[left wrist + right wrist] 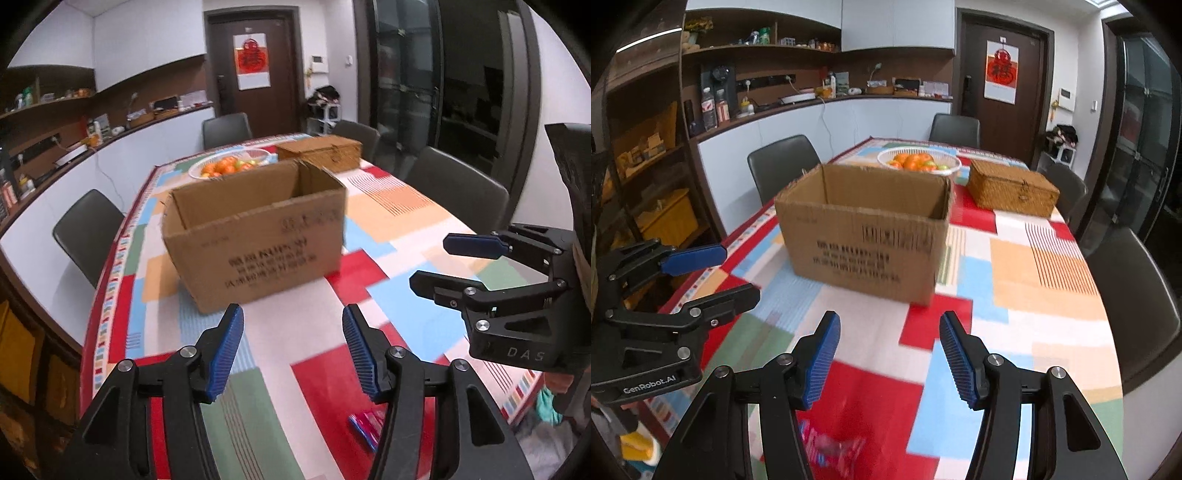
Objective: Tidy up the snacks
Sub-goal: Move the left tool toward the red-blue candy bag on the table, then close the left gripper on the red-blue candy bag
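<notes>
Hovering short of the cardboard box (255,229), you hold both claws wide and empty: left gripper (291,354), right gripper (890,360). A blurred snack packet (834,448) lies on the tablecloth (1015,266) on the near side of the box, under your right gripper. This looks like the first pick; lower onto it next. "GenRobot.AI" and "DAS" are readable; the box print is not.

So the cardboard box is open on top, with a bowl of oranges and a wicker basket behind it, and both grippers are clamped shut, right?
Not quite. The cardboard box, bowl of oranges and wicker basket are as you say, but both wrist views show the left gripper and right gripper with jaws open, holding nothing.
</notes>
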Demonstrator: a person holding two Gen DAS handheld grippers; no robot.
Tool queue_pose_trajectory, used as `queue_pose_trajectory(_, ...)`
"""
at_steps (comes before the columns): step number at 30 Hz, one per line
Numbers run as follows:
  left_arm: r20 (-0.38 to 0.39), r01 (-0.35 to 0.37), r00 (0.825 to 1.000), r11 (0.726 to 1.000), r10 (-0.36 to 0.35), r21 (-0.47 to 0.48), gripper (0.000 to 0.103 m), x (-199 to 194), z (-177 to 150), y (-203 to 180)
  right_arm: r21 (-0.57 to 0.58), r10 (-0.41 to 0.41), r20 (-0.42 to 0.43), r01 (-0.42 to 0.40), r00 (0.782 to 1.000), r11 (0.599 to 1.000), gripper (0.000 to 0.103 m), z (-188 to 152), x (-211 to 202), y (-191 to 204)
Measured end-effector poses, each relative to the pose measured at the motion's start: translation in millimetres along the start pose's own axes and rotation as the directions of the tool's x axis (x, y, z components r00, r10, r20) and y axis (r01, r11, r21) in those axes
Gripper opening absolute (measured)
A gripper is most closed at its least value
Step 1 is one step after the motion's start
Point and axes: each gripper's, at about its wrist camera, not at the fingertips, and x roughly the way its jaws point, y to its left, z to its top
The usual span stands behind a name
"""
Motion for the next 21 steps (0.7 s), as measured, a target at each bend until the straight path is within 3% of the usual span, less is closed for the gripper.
queue_pose_trajectory(12,-0.134,0.111,0.986,0.987,-0.095,0.118,0.055,14.4,-36.8,-38.3,0.034,-0.019,-0.169,0.025,0.985,0.999,0.057,-61.3,-2.6,-5.7)
queue_pose_trajectory(21,-0.286,0.252,0.938,0.953,-0.197,0.169,0.055,41.2,-59.7,-65.1,0.06,0.014,-0.328,0.006,0.944,0.998,0.057,-103.5,10.1,-10.3)
